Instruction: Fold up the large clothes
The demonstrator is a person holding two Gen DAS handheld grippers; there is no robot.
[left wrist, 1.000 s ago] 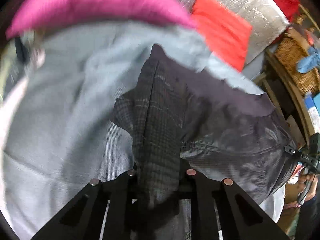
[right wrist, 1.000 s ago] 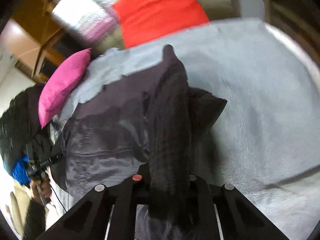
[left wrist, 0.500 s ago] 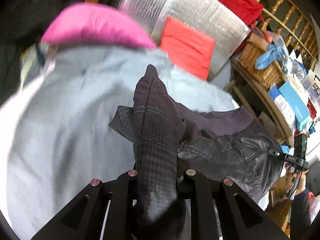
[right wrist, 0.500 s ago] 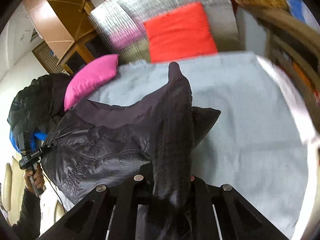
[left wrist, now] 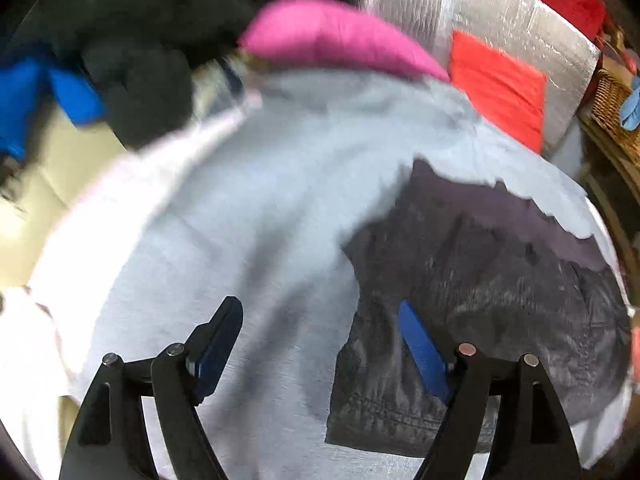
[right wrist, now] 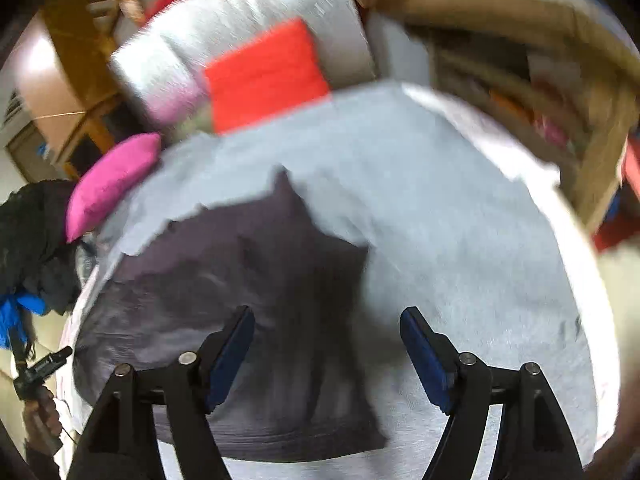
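A dark grey jacket (left wrist: 480,300) lies spread on a light grey sheet (left wrist: 260,220). In the left wrist view it lies to the right, under my right-hand finger. My left gripper (left wrist: 320,332) is open and empty above the sheet at the jacket's left edge. In the right wrist view the jacket (right wrist: 240,300) lies centre-left. My right gripper (right wrist: 328,340) is open and empty above the jacket's right part. Both views are blurred by motion.
A pink cushion (left wrist: 340,40) and a red cushion (left wrist: 500,84) lie at the far end by a silver padded panel (left wrist: 500,20). Dark and blue clothes (left wrist: 100,80) sit at the left. Wooden shelves (right wrist: 540,80) stand at the right. The left gripper's handle (right wrist: 36,372) shows at lower left.
Both grippers have opened and let go of the jacket. It has dropped flat onto the sheet. Both grippers have pulled back and apart.
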